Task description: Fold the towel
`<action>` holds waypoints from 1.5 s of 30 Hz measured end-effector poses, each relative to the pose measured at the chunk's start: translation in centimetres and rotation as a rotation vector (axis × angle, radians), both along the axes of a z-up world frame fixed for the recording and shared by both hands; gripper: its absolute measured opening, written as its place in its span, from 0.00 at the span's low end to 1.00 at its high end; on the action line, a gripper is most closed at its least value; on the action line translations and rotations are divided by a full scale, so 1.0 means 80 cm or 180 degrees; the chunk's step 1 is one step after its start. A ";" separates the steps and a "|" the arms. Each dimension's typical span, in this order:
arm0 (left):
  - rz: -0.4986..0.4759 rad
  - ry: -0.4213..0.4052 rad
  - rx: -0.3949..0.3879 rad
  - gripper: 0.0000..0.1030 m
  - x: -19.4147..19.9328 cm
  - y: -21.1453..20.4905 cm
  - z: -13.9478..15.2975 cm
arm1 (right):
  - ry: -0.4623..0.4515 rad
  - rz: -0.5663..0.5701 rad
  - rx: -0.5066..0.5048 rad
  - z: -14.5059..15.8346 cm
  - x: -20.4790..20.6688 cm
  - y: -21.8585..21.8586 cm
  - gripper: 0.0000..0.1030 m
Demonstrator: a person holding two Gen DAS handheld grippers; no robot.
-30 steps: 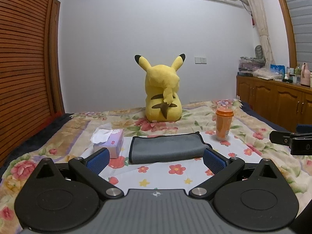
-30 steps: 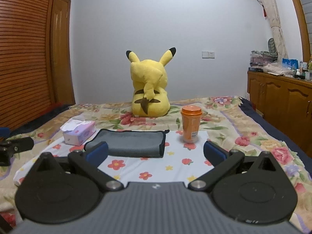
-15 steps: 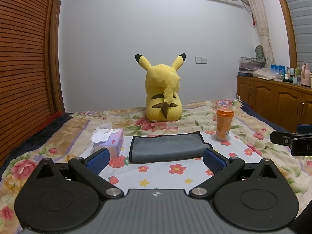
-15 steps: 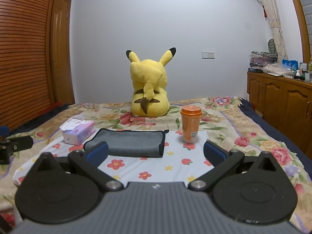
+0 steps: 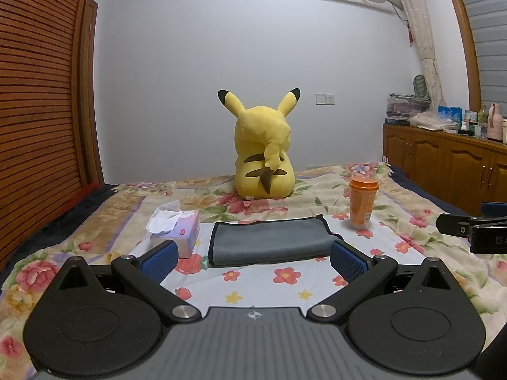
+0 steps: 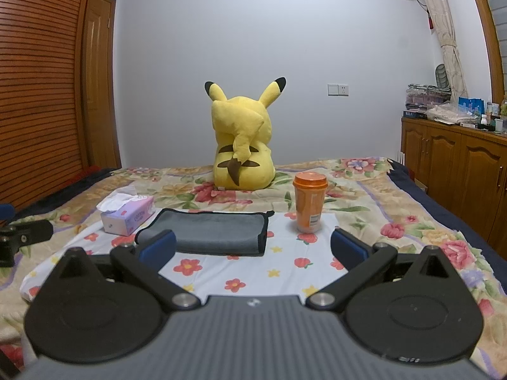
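Observation:
A grey towel (image 5: 269,239) with a dark hem lies folded into a flat rectangle on a white floral cloth (image 5: 263,281) on the bed. It also shows in the right wrist view (image 6: 212,231). My left gripper (image 5: 253,261) is open and empty, held back from the towel's near edge. My right gripper (image 6: 253,248) is open and empty, to the right of the towel and also short of it. Each gripper's side shows at the edge of the other's view.
A pink tissue box (image 5: 176,232) sits left of the towel. An orange lidded cup (image 5: 362,204) stands to its right. A yellow plush toy (image 5: 263,158) sits behind. Wooden cabinets (image 5: 443,164) line the right wall, a slatted wardrobe (image 5: 41,110) the left.
Both views have drawn back slightly from the towel, the left one rising a little. The towel and the other objects have not moved. Both grippers stay open.

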State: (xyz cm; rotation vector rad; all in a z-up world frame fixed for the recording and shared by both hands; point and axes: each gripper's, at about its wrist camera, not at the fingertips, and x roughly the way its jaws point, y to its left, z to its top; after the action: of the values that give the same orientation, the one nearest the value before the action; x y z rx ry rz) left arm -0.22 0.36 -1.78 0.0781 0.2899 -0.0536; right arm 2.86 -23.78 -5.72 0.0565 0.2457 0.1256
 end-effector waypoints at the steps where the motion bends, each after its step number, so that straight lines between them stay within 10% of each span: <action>1: -0.0004 -0.0002 0.0000 1.00 0.000 0.000 0.000 | 0.0000 0.0001 0.0000 0.000 0.000 -0.001 1.00; 45: -0.0018 -0.0024 0.0031 1.00 -0.002 -0.002 -0.002 | 0.0006 0.0003 -0.0016 -0.001 0.001 0.000 1.00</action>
State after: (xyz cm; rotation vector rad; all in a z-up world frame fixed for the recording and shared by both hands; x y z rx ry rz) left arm -0.36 0.21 -1.90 0.0887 0.2822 -0.0574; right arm 2.93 -23.76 -5.77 0.0515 0.2478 0.1258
